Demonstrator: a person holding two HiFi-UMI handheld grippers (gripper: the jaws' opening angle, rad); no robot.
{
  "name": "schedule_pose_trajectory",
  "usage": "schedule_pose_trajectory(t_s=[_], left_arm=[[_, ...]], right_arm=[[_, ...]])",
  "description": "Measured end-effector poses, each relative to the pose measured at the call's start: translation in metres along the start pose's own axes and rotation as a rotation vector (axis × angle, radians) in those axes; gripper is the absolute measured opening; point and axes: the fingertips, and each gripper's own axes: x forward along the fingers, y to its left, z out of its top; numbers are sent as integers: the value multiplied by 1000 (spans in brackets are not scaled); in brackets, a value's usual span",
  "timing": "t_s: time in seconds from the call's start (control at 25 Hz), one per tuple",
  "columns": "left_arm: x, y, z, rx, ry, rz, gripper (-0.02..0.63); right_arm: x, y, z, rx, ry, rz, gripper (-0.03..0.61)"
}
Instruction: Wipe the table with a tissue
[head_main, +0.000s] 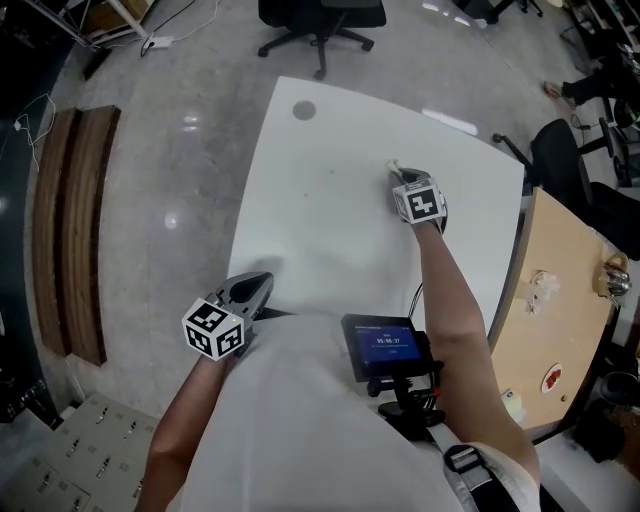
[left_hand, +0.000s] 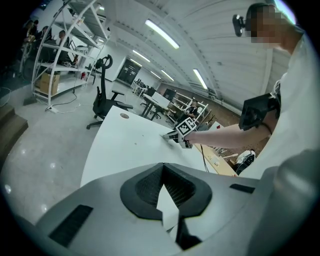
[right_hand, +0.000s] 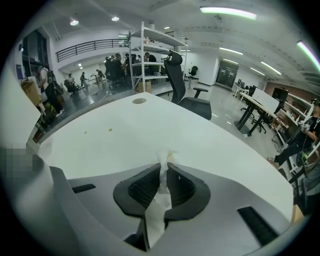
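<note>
A crumpled white tissue (right_hand: 163, 159) is pinched between the jaws of my right gripper (right_hand: 164, 172), and a tuft sticks out past the tips. In the head view the right gripper (head_main: 395, 172) points down at the white table (head_main: 320, 230) near its far right part, with the tissue (head_main: 392, 164) at the tip on the tabletop. My left gripper (head_main: 262, 283) hangs at the table's near left edge, jaws shut with nothing in them. The left gripper view looks across the table (left_hand: 125, 142) to the right gripper (left_hand: 169, 136).
A grey round grommet (head_main: 304, 111) sits near the table's far corner. Small brownish specks (right_hand: 111, 130) lie on the top. A tan side table (head_main: 560, 300) with small items stands at the right, black office chairs (head_main: 320, 15) beyond, and wooden planks (head_main: 75, 230) on the floor at the left.
</note>
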Motion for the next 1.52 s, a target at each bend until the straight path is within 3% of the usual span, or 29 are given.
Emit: schedule_pose_trajectory(t_s=[0.72,1.12,1.4,1.52], left_arm=[[2,-20,-2,70,-10,-2,6],[-1,-17,5,84,-27,22,6],[2,-19,6,90,-27,28,6],[-4,-14,6,74,-41,42,6]], right_arm=[[-29,127,-31,-133,8,222,44],[-45,176,-48,-183,25,251,45],[-56,208,-68,-184,63,383,46],[-65,228,-59,-91,56,505,45]])
